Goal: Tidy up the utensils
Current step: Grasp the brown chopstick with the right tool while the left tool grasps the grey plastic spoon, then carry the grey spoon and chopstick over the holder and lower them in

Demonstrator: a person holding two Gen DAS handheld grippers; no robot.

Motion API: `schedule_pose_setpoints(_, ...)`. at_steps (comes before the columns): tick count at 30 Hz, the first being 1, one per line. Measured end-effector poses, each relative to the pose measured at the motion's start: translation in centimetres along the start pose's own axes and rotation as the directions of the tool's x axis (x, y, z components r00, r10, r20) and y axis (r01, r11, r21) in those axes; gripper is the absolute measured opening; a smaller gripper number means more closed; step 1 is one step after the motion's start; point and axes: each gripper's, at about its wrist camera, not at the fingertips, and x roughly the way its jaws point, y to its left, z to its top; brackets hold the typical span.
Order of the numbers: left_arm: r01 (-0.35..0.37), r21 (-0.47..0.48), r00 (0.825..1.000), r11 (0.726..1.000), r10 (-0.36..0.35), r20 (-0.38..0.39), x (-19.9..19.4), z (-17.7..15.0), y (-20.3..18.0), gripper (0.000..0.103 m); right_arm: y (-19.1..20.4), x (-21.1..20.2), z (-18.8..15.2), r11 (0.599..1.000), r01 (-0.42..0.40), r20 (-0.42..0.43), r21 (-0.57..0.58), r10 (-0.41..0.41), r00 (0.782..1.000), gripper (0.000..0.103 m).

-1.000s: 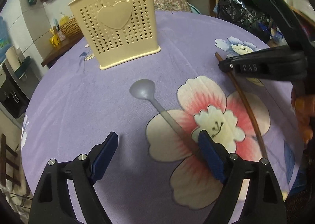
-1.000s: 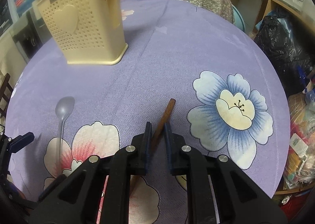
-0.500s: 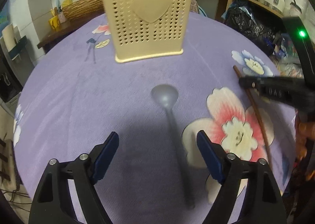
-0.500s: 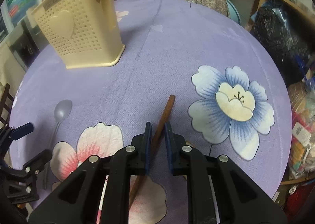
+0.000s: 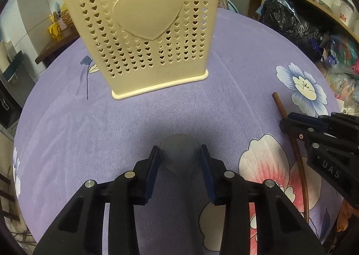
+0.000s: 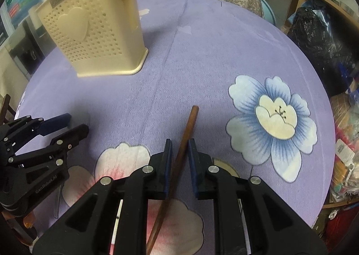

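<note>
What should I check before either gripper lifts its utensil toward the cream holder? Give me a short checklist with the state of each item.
1. Left gripper around the grey spoon: ok. Its jaws have just been closing, and the bowl sits between the pads.
2. Left pads actually pressing on the spoon: cannot tell; they sit right at the bowl's edges.
3. Right gripper around the brown chopstick: ok, the stick runs between nearly shut jaws.
4. Right pads clamping the chopstick: cannot tell; slim gaps seem to show.
5. Cream holder upright on the purple tablecloth: ok.
6. Holder's opening free: cannot tell, the top is out of view.
</note>
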Motion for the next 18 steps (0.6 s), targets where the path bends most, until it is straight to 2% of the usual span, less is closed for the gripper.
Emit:
schedule_pose_setpoints(5, 0.03, -0.024, 0.999, 0.999, -0.029, 0.034, -0.7, 0.3, 0.9, 0.036, -0.4, 0.5, 1.0, 1.0, -0.011, 0.007, 0.016, 0.011, 1.0, 0.011)
schedule_pose_setpoints(7, 0.044, -0.03, 0.997, 0.999, -0.042, 0.067, -1.9, 0.4, 1.4, 0.036, -0.7, 0.3, 1.2, 0.997, -0.072, 0.015, 0.037, 0.071, 0.997, 0.011)
schedule_pose_setpoints(10, 0.064, -0.04, 0.99, 0.997, -0.058, 0.131, -4.0, 0.8, 2.2, 0.036, -1.2, -1.7, 1.6, 0.994, -0.099, 0.079, 0.055, 0.094, 0.992, 0.01)
schedule_pose_setpoints(15, 0.101, -0.043, 0.962, 0.994, -0.087, 0.257, -8.9, 1.2, 3.7, 0.036, -1.5, -7.5, 2.1, 0.979, -0.197, 0.209, 0.057, 0.181, 0.961, 0.008)
schedule_pose_setpoints(18, 0.111, -0.036, 0.944, 0.993, -0.094, 0.317, -11.5, 1.2, 4.2, 0.036, -1.4, -12.2, 1.9, 0.973, -0.231, 0.31, 0.021, 0.213, 0.926, 0.008)
